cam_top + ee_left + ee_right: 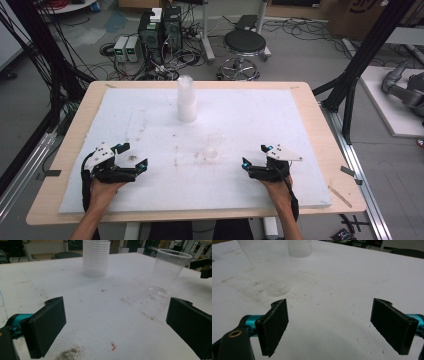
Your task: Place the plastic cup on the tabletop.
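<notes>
One stack of nested cups (pixel 186 100) stands on the white foam sheet (pixel 250 115) that covers the counter (pixel 67 145); how many cups it holds cannot be told, though the left gripper view shows many rims packed close. One single clear cup (pixel 168 271) stands apart from the stack. There are two grippers, a left gripper (pixel 134 156) and a right gripper (pixel 254 155), each with two black jaws.

floor: grey, cabled | black stool (pixel 244 43) | computer towers (pixel 161 31) | black frame (pixel 361 55)
</notes>
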Motion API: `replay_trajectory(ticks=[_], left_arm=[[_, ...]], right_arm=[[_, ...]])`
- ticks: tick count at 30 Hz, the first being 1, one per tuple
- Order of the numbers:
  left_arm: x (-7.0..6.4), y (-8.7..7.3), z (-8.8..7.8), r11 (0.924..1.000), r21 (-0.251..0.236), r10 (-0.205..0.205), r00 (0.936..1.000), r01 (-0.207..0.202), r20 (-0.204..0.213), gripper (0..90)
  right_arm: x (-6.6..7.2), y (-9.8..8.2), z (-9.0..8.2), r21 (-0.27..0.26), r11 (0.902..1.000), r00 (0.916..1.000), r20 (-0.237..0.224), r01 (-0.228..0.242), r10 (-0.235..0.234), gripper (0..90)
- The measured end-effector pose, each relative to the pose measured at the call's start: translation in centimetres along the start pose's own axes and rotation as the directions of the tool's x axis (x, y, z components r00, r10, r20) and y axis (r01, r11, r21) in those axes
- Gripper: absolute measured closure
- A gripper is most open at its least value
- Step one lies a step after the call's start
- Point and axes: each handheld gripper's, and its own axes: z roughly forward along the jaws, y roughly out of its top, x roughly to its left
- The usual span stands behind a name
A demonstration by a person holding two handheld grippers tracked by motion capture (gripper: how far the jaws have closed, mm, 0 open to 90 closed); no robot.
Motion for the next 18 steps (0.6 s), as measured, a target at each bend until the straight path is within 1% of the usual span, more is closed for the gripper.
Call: replay_trajectory(ticks=[5,8,14,16,18], left_arm=[[0.08,-0.02,-0.06,1.0,-0.005,-0.006,1.0,0.006,0.002,2.6],[0.15,-0.05,-0.12,0.9998,-0.016,-0.011,0.9999,0.011,0.006,2.6],[0.18,-0.06,-0.14,0.9998,-0.017,-0.012,0.9999,0.012,0.008,2.6],[0.22,-0.07,-0.19,0.9997,-0.02,-0.017,0.9998,0.017,0.01,2.6],[0.28,-0.07,-0.2,0.9995,-0.022,-0.02,0.9997,0.02,0.012,2.6]], right_arm=[[-0.01,-0.05,-0.05,-0.006,1.0,1.0,0.0,-0.001,0.001,14.8],[0.02,-0.08,-0.13,-0.005,1.0,1.0,0.0,-0.001,0.001,14.8],[0.09,-0.13,-0.2,-0.007,1.0,1.0,0.003,0.0,0.0,14.8],[0.04,-0.16,-0.22,-0.012,0.9999,1.0,0.001,0.009,-0.009,14.8],[0.04,-0.19,-0.3,-0.016,0.9999,1.0,-0.003,0.004,-0.004,14.8]])
